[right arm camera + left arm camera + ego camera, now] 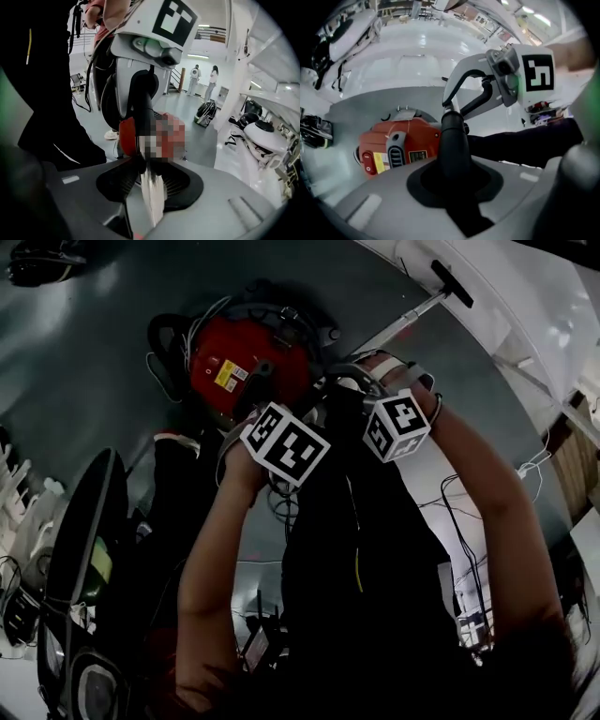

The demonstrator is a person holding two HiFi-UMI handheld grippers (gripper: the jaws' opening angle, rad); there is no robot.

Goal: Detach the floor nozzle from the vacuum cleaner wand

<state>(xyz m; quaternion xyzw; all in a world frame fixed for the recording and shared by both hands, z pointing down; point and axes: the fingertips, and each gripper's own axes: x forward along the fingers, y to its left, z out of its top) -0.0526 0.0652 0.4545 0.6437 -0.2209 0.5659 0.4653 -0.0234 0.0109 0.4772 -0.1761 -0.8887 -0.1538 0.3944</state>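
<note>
Closing but unclamped: left gripper (455,190) around black tube (453,140), right gripper (146,185) around wand (153,199).

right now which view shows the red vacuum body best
Left gripper view: the red vacuum body is bright and sharp, switch and labels facing the camera. Head view shows its top, dim. Right gripper view shows only a red sliver.
</note>
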